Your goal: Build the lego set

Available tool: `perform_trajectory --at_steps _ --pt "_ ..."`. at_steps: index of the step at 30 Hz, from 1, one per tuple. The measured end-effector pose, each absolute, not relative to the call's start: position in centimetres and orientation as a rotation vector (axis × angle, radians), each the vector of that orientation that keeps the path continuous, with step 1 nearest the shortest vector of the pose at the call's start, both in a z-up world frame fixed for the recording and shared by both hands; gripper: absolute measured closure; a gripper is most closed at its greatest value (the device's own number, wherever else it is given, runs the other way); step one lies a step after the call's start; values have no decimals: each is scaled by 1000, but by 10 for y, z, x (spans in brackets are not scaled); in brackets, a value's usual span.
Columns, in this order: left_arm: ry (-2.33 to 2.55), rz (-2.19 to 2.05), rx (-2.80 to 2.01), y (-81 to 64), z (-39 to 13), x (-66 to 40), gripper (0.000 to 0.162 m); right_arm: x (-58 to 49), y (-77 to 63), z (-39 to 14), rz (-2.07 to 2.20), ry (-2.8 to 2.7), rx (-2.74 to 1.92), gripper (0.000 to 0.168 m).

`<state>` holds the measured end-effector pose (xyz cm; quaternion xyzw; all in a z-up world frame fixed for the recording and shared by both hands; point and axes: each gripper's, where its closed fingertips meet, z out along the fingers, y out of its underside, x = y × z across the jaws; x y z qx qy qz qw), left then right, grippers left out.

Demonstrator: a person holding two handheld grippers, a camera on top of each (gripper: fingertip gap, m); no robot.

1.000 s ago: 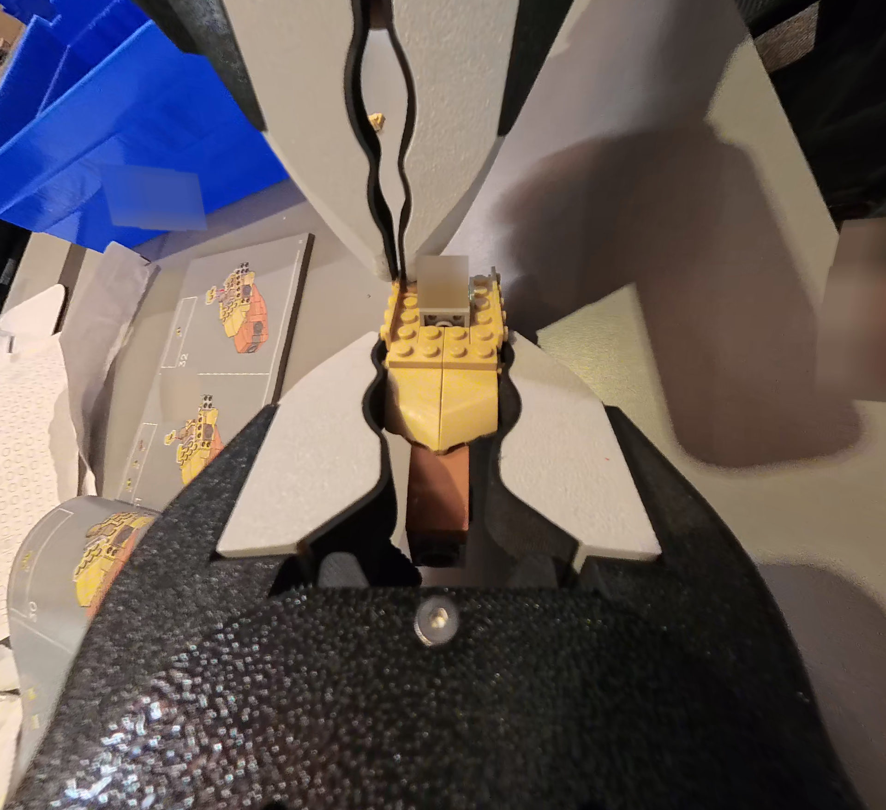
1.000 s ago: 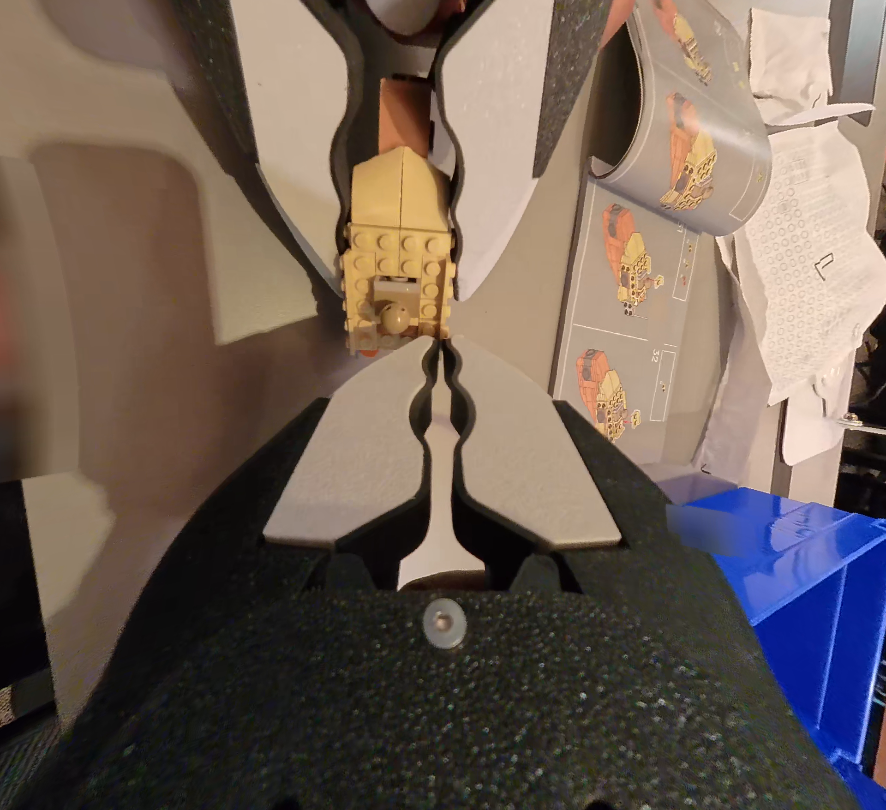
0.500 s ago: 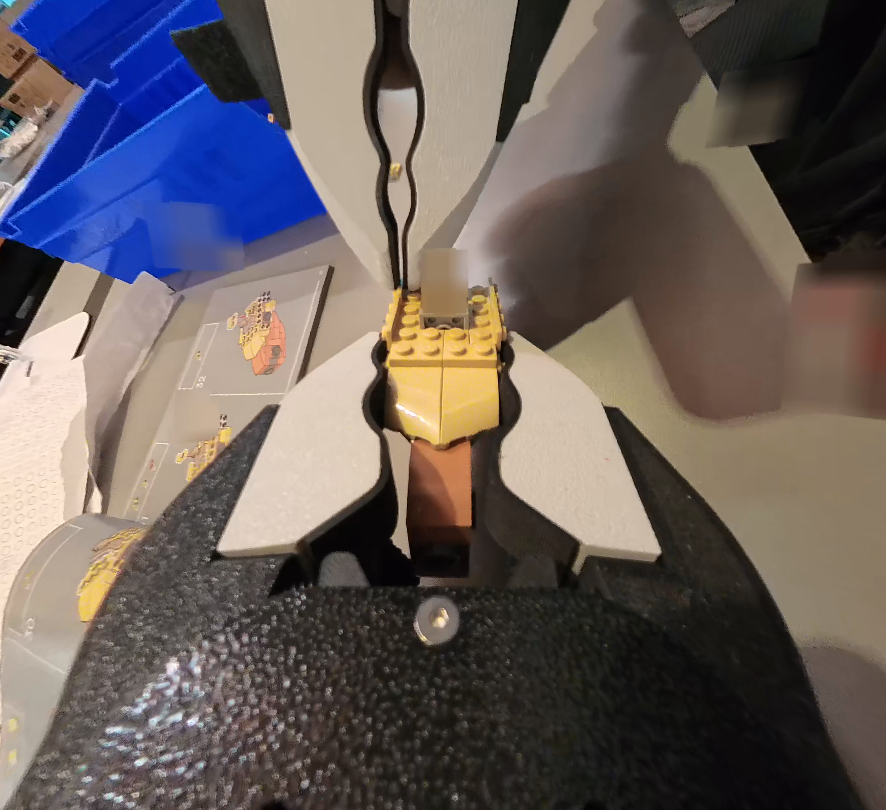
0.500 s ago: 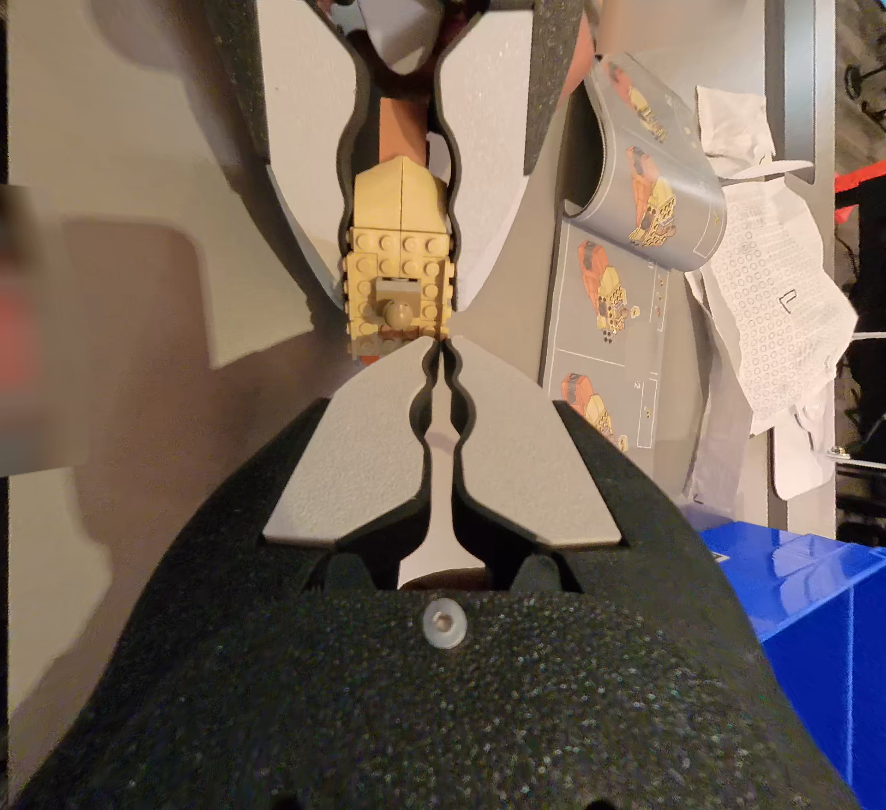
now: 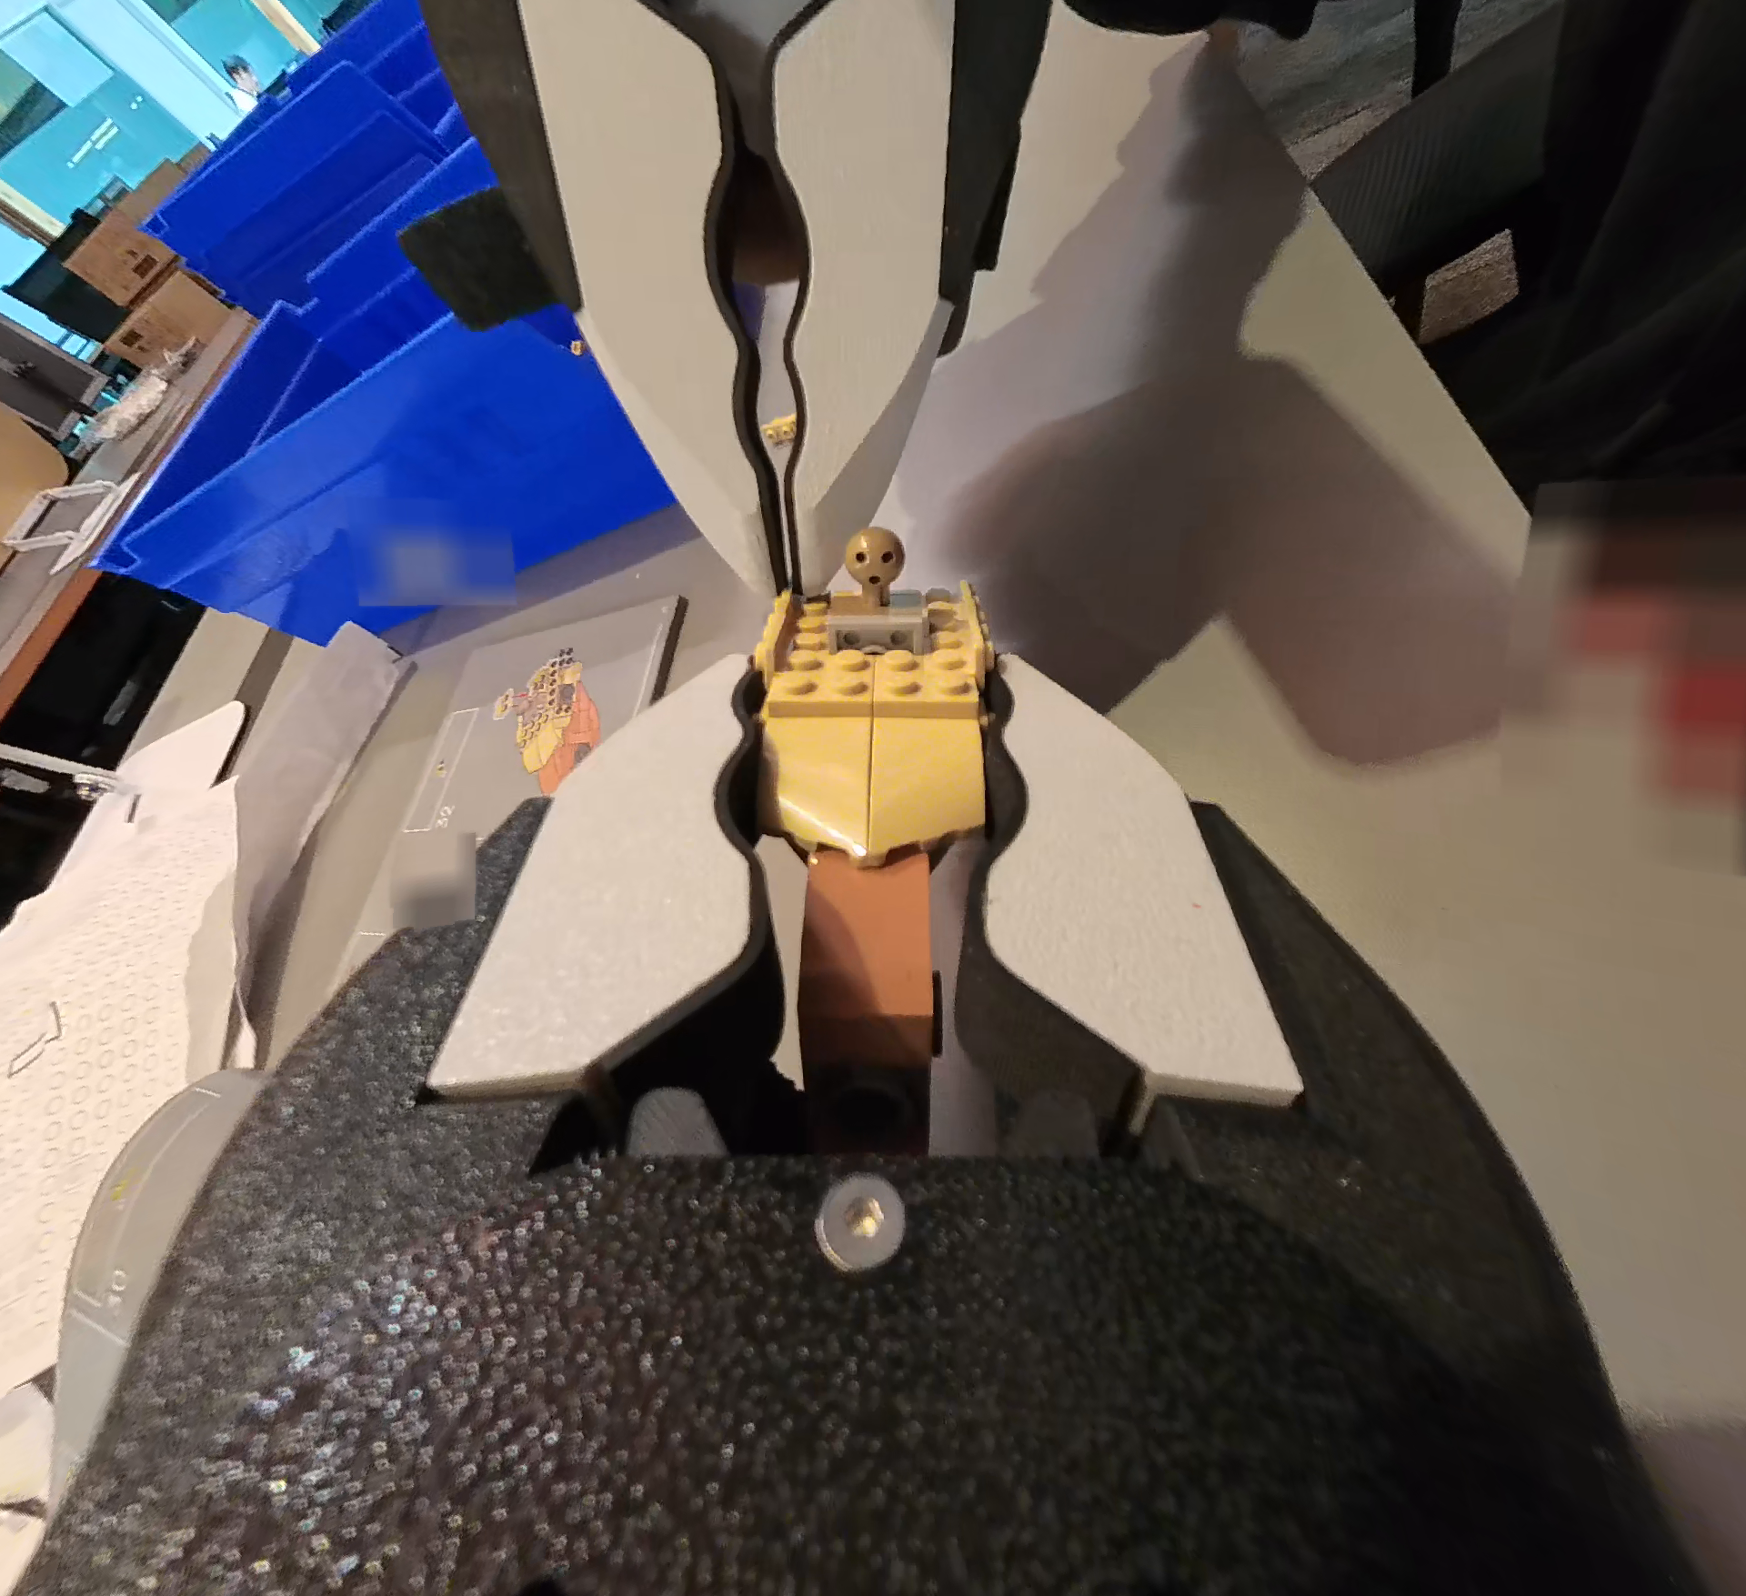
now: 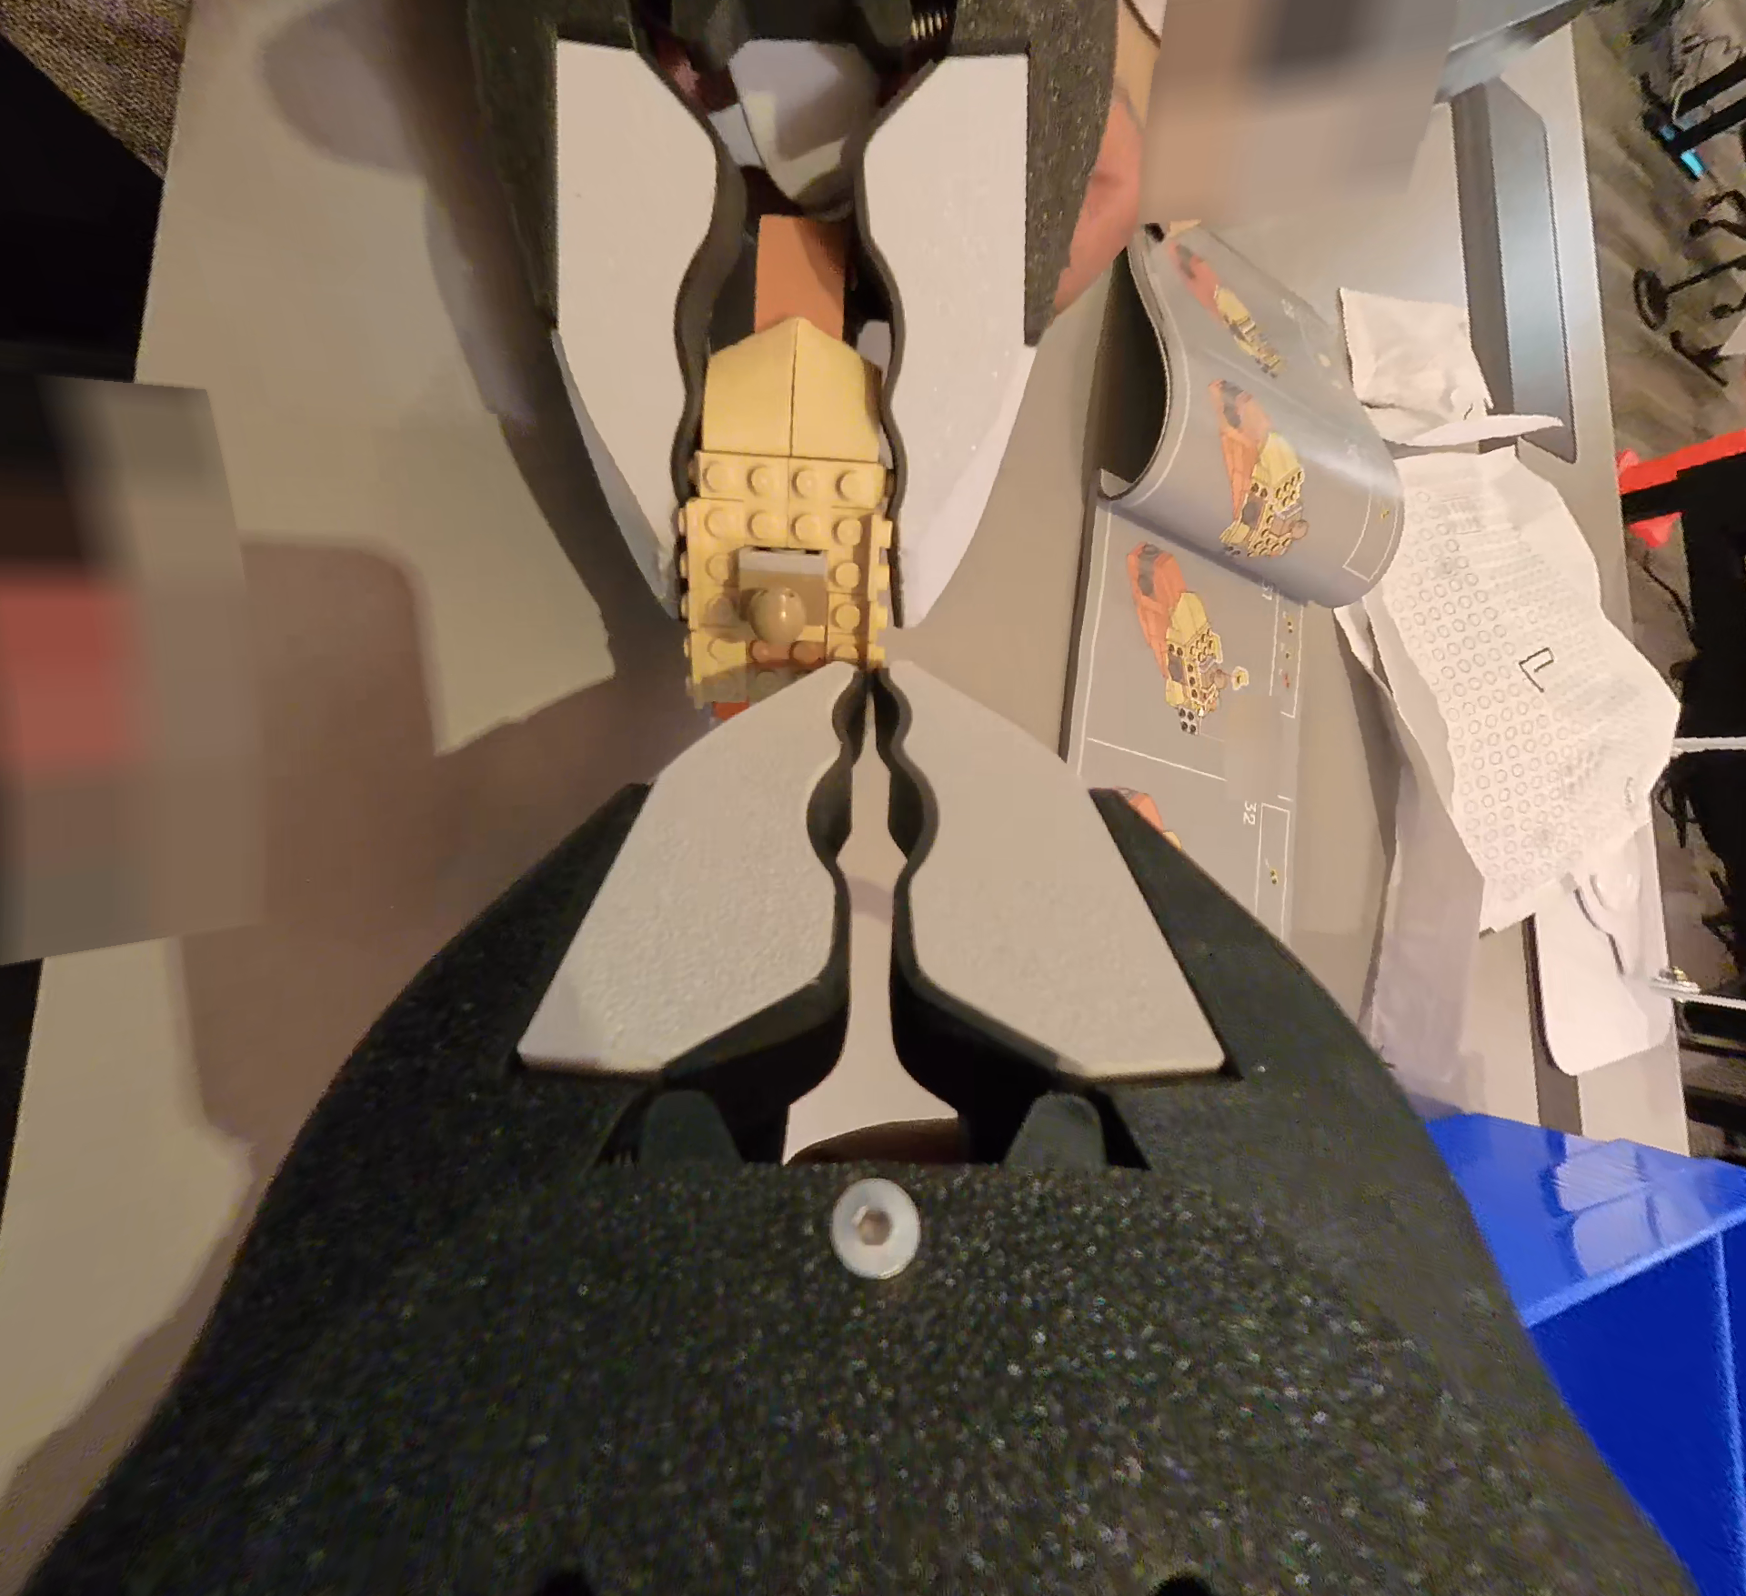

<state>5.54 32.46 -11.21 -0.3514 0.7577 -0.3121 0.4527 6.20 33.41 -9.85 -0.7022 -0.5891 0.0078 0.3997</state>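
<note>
The tan and brown lego model [image 5: 874, 757] is pinched between the fingers of the left claw [image 5: 874, 700], held above the grey worktop [image 5: 1370, 379]. A small tan ball-headed piece [image 5: 874, 554] is seen standing on a grey brick at the model's far end. The right claw [image 6: 864, 681] is pressed together with nothing seen between its tips, which sit just at the model's [image 6: 789, 568] end. An instruction booklet [image 6: 1200, 634] is laid open on the worktop, beside crumpled white paper [image 6: 1531, 700] and blue bins [image 5: 378, 436].
</note>
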Motion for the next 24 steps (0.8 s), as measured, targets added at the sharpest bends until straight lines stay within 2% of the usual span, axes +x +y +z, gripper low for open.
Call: perform_trajectory --at_steps 16,19,24 --pt "1799 -912 -893 325 -99 55 120 59 337 -82 -5 -1458 -1656 166" --pt "1786 -963 -923 326 -97 55 120 61 340 -76 -50 -1426 -1621 157" --pt "1704 -1128 -1008 334 -87 52 120 72 339 -57 -49 -1348 -1537 152"
